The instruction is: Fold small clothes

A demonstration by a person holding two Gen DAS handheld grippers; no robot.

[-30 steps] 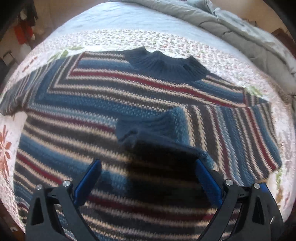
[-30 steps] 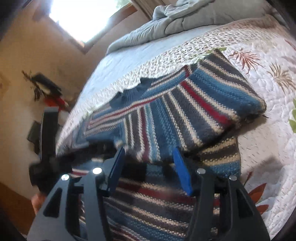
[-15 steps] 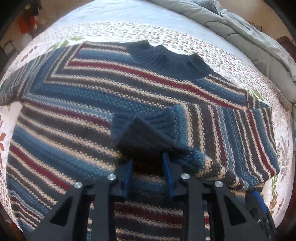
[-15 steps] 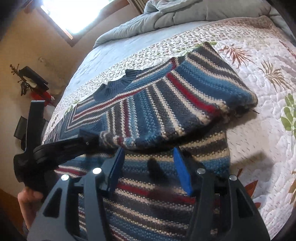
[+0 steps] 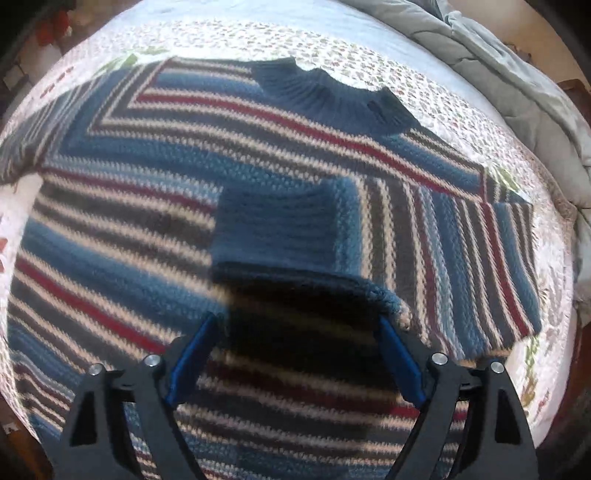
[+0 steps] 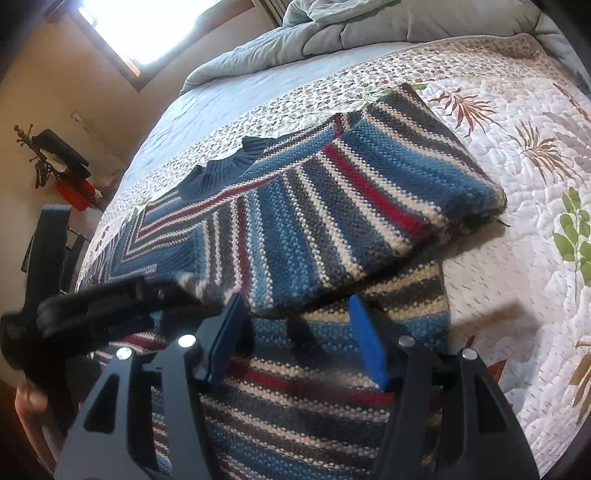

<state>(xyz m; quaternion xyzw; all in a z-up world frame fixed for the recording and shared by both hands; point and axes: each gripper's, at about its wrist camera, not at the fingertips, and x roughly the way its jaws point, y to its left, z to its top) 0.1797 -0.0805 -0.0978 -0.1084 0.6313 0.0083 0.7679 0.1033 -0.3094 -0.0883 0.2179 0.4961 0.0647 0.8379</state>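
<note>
A striped blue, red, grey and cream knit sweater (image 5: 147,206) lies flat on the quilted bed, dark blue collar (image 5: 332,99) at the far side. Its right sleeve (image 5: 461,266) is folded across the body, and the dark blue cuff (image 5: 277,229) rests on the chest. My left gripper (image 5: 299,354) is open and empty, just short of the cuff. The sweater (image 6: 332,206) and its folded sleeve also show in the right wrist view. My right gripper (image 6: 295,332) is open and empty over the sweater's lower part, with the left gripper (image 6: 92,310) at its left.
The floral quilt (image 6: 517,184) covers the bed to the right of the sweater. A rumpled grey duvet (image 5: 517,74) lies along the far side. A wall, a window (image 6: 155,33) and a rack with dark and red items (image 6: 62,166) stand beyond the bed's left edge.
My left gripper, shut at the cuff half a second ago, has opened wide and drawn back; the cuff now lies flat on the chest. The right gripper has barely moved.
</note>
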